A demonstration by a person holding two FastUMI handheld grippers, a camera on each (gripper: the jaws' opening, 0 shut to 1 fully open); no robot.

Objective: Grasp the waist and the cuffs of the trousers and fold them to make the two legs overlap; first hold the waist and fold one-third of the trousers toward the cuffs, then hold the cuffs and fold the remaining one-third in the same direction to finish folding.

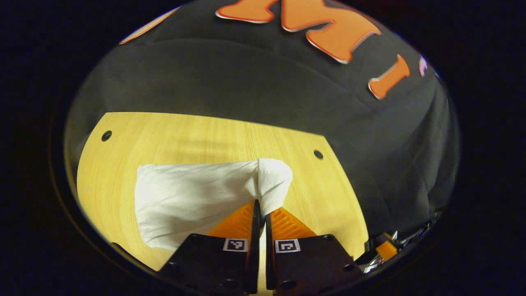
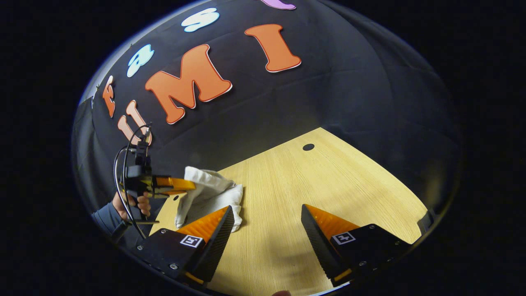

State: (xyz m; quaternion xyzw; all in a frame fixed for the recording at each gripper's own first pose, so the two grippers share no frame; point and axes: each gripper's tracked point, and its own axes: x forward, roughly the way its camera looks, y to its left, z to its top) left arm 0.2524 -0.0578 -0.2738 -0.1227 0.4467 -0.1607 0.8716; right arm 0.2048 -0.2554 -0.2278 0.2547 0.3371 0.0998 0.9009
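One white garment, the trousers, lies on the wooden table, bunched into a short, wide bundle rather than spread long. In the left gripper view most of the cloth rests flat to the left of the fingers, while one end rises off the table in a small peak.

The left gripper has its fingers pressed together on that raised end, pinching cloth between them. The right gripper view shows the same: the left gripper and the hand holding it come in level from the left, with white cloth draped over the fingertips and falling down to the table.

The right gripper is spread wide and holds nothing. It hangs above bare wood, with one finger near the bundle's edge but, as far as I can tell, not touching.

Judgement: the bundle is short, so this reads as one of the one-third folds, likely the last. Whether the pinched end is waist or cuffs I cannot tell.

Next move, as I judge it: carry the pinched end over the flat part, lay it square, then release. The open right gripper could pin or smooth the near edge.
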